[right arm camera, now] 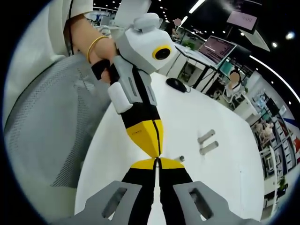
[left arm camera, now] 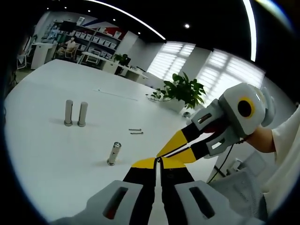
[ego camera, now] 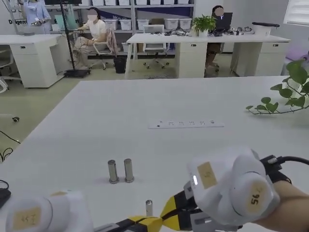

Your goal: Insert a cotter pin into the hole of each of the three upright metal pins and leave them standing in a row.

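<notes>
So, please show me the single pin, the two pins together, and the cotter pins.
single pin (left arm camera: 114, 153), left gripper view, middle of its shaft.
pin pair (left arm camera: 82, 114), left gripper view, shaft of the right-hand pin.
cotter pins (left arm camera: 136, 133), left gripper view, the nearer one.

A white workbench (ego camera: 203, 99) is seen bearing three upright metal pins (ego camera: 128, 170) — two paired, one apart — with two cotter pins (left arm camera: 136, 131) laid flat.

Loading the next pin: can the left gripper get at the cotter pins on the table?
Probably yes: the cotter pins lie uncovered on the table past the lone metal pin. The left gripper is shut, tip to tip with the right gripper, and must open first.
</notes>
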Tool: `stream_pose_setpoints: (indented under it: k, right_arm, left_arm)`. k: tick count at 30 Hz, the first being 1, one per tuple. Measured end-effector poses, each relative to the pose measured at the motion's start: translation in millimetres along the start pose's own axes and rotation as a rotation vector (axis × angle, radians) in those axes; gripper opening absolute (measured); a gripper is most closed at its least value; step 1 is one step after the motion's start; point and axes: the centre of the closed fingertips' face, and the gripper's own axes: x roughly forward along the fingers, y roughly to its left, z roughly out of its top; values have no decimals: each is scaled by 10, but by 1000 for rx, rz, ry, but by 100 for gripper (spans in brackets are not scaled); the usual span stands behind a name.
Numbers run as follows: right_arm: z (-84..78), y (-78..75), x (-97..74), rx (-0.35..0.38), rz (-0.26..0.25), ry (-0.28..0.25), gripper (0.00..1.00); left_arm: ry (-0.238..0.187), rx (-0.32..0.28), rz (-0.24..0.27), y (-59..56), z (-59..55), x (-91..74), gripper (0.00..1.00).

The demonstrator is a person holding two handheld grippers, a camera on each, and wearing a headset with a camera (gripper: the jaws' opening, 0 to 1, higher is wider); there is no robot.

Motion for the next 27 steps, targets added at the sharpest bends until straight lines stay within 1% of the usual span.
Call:
stream_pose_setpoints:
  k: [3,11,16,22,23,25,26,27]
  right_arm:
    - [7,-13,-3,9,-5,-9,3]
    - [-4,-13,-8,34,-12,-27,4]
    - [-19,-29,-28,63,-20,-35,8]
    - [-46,-33,-90,147,-6,-62,10]
    - [-48,-29,-97,163,-1,-68,10]
    - [-39,16,-114,215,31,-91,11]
    - [-37,16,-129,236,34,-103,12]
    - [-49,5,-140,245,29,-102,12]
  left_arm:
    - [-5,-1,-2,-5,10,-5,0]
    - [3,10,-4,-4,10,4,0]
    - [13,20,-9,-10,-8,14,0]
    - [30,59,-6,8,-26,7,0]
    - [31,65,-7,10,-26,5,0]
    - [31,83,-11,8,-24,-1,0]
    - [33,92,-16,4,-25,-4,0]
    - [35,99,-19,0,-28,-7,0]
